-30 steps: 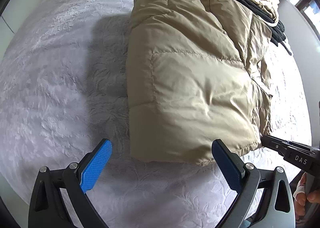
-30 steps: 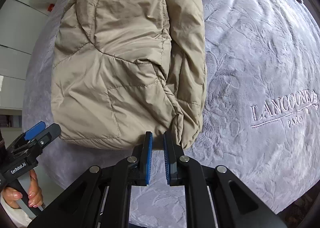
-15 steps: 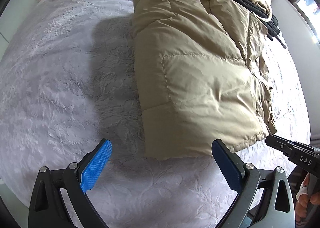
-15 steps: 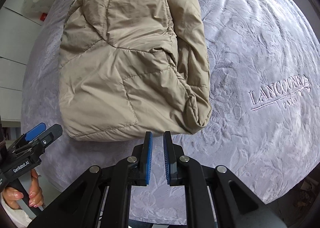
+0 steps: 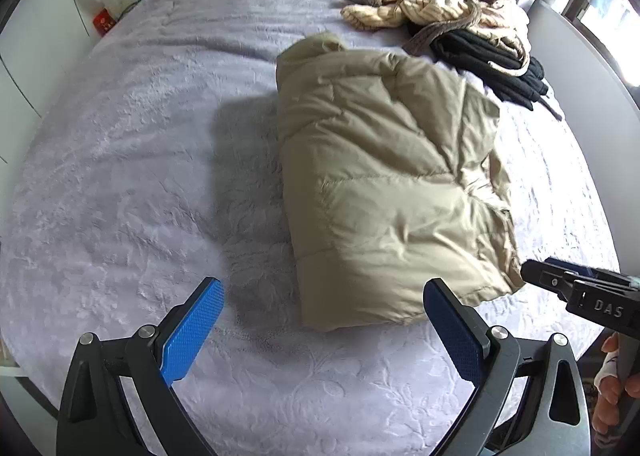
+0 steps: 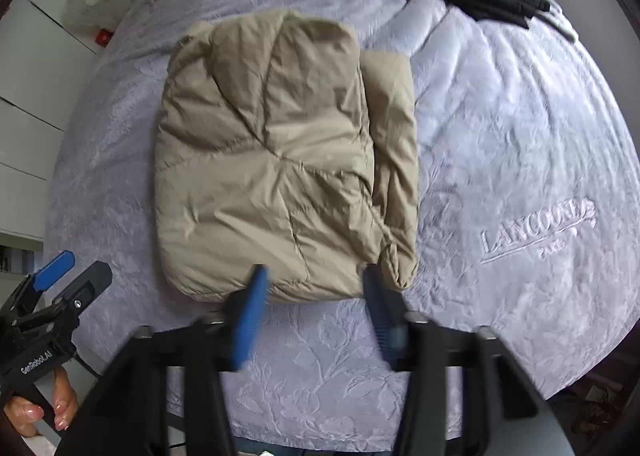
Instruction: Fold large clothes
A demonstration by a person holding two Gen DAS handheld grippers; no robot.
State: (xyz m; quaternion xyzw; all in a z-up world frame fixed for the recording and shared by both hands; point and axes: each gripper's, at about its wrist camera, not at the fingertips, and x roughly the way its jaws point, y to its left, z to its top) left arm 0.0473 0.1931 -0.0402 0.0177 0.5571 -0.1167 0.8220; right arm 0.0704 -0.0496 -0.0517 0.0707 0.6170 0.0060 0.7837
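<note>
Left gripper [image 5: 320, 320]: we find its blue pads spread wide with nothing between them, held over bare bedspread just short of the jacket's near hem.
Right gripper [image 6: 316, 312]: we record its jaws opening, the pads blurred by the motion; nothing is between them, and the jacket's near edge lies just beyond the tips.
Beige puffer jacket [image 5: 392, 192]: folded into a compact padded block, lying flat on the lavender bedspread [image 5: 132, 160], near the middle of the bed. One narrower panel [image 6: 394, 144] sits alongside the main fold on its right side.
Step in hand: we judge this fold finished and released, with both grippers clear of the garment.
Next move: in our judgement, either a tidy of the loose right-hand panel or a reach for the next garment. That calls for a long reach over the folded block without dragging it.
Heap of clothes [image 5: 464, 28]: striped cream and black garments, unfolded, at the far right corner of the bed.
Change from earlier frames: the right jaws were nearly shut a second ago; both views now take in more of the bed, the jacket sitting smaller and farther off, its shape unaltered.
</note>
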